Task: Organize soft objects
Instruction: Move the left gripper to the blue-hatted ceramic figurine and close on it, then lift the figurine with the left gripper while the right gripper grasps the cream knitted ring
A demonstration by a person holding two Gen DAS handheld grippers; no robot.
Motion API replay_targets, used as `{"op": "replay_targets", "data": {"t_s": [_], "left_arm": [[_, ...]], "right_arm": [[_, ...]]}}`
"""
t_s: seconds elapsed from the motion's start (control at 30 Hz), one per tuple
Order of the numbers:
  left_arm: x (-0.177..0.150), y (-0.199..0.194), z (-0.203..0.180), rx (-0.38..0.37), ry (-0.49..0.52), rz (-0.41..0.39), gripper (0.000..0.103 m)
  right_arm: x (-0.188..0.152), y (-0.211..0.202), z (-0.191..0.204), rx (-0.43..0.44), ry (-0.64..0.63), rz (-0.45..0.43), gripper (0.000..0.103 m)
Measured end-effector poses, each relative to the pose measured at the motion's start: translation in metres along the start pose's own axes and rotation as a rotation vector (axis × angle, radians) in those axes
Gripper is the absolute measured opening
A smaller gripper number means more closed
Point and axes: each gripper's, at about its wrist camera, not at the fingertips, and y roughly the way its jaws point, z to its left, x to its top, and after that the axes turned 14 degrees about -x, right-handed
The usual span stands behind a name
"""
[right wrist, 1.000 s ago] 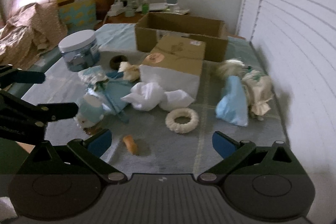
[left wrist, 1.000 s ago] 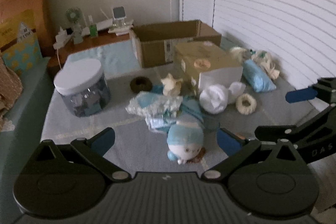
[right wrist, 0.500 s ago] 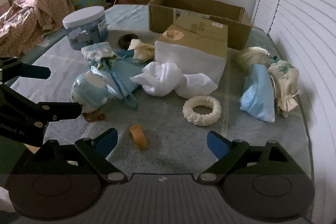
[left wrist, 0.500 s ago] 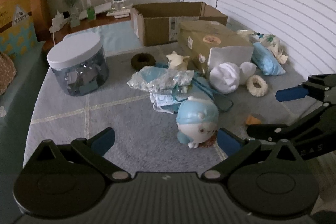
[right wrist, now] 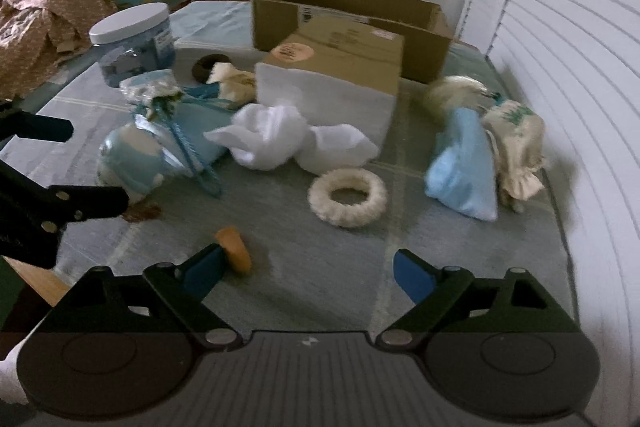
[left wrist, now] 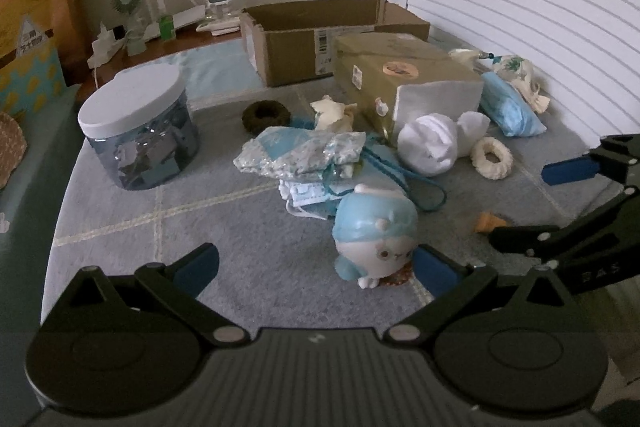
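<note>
blue plush toy (left wrist: 374, 231) upright on bed cover (left wrist: 160, 227), just in front of open cardboard box (left wrist: 320, 39) pile. judged light, squashy; grip across round body. left gripper (left wrist: 316, 267) spread, empty, toy near right finger. right gripper (right wrist: 308, 267) spread, jaws just narrowed slightly, nothing pinched; orange piece (right wrist: 234, 247) beside left finger.

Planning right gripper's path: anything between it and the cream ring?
Right wrist view: bare bedcover between right gripper and cream ring.

Blue-and-white plush toy (left wrist: 376, 231), cream ring (right wrist: 347, 195), grey checked blanket (left wrist: 160, 223)
</note>
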Motion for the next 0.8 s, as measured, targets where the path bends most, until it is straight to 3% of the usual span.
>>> {"op": "replay_targets", "data": {"t_s": [0.2,0.3,0.53,0.8], "left_arm": [[0.001,0.001,-0.003,-0.004,0.029,-0.011,0.101],[0.001,0.000,-0.005,-0.014,0.048,-0.015,0.095],[0.005,0.002,-0.011,-0.072,0.067,-0.012,0.064],[0.010,0.011,-0.015,-0.114,0.053,-0.012,0.045]], "right_arm": [[-0.007,-0.001,-0.008,0.006,0.031,0.008,0.094],[-0.007,-0.002,-0.007,0.000,0.032,0.009,0.094],[-0.007,-0.011,-0.005,0.059,0.037,0.001,0.084],[-0.006,-0.013,-0.003,0.073,0.042,-0.009,0.084]]}}
